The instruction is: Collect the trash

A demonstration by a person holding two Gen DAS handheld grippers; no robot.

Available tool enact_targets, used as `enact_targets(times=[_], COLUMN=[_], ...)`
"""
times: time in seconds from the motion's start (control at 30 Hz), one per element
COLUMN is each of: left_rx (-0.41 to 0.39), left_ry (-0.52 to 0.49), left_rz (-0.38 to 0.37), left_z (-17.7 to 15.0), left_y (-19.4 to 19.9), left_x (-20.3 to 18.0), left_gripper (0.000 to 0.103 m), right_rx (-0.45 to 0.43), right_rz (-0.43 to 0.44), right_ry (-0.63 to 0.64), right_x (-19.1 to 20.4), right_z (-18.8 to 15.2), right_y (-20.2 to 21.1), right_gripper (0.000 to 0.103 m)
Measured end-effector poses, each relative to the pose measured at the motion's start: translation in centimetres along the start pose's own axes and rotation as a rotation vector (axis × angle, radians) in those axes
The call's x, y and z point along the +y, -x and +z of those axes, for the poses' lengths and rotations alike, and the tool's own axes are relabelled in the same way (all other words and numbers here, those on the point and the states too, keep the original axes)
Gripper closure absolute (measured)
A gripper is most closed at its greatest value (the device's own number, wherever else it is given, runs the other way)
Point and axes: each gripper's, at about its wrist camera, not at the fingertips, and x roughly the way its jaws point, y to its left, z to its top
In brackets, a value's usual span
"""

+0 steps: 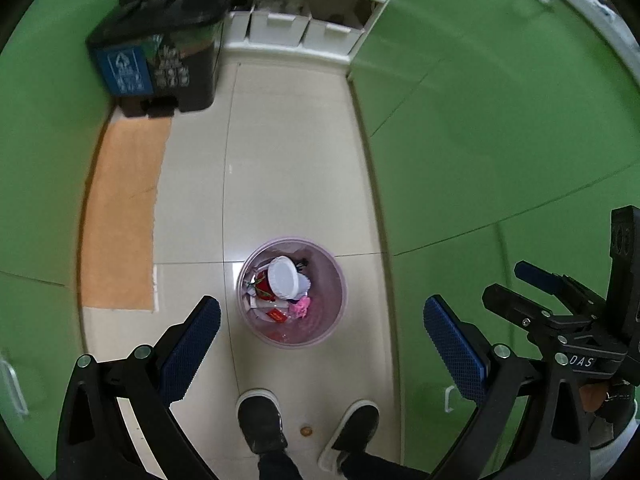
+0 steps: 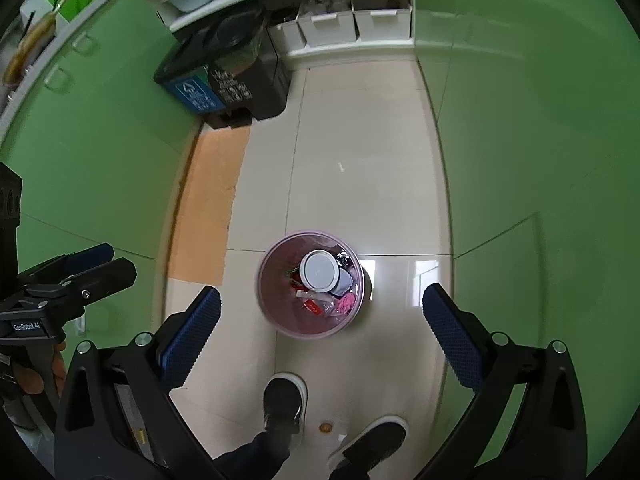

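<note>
Trash bin: a small pink bin [image 1: 291,294] stands on the tiled floor [image 1: 288,168] just ahead of the person's shoes [image 1: 262,420], upright, mouth facing up
Contents: a white lid [image 1: 284,278] lies on top, with a red wrapper [image 1: 277,315] and pink scraps beside it
Left gripper [image 1: 320,320]: held high above the bin, jaws spread wide and holding nothing
Right gripper [image 2: 320,312]: also up high, jaws released and bare
Direction to bin: straight below and a little forward of both pairs of jaws; in each wrist view the bin sits between the two pads
Axis: the bin is round, so no long side to line up with; its rim is the likely grip
Nearer side: neither clearly; in my judgement either could drop onto the rim
Further off: a big dark recycling bin [image 1: 160,60] stands well apart at the far cupboards [image 1: 480,120]
</note>
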Motion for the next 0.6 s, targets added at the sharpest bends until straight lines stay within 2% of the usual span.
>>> enact_targets(times=[0.2, 0.4, 0.6], left_rx=[-0.031, -0.075, -0.14], left_ry=[-0.066, -0.148, -0.274], left_rz=[-0.014, -0.056, -0.09], left_z=[0.7, 1.5, 2.2], left_y=[9.8, 19.9, 27.3], left_x=[-4.5, -9.6, -15.8], left_gripper=[0.006, 0.006, 0.006], right_rx=[-0.059, -0.15, -0.263], right_rz=[-0.012, -0.039, -0.084], right_ry=[-0.009, -0.03, -0.069], right_x=[2.0, 3.6, 3.2], right_z=[0.8, 1.4, 0.2], right_y=[11.1, 23.8, 34.6], right_gripper=[0.004, 0.003, 0.003])
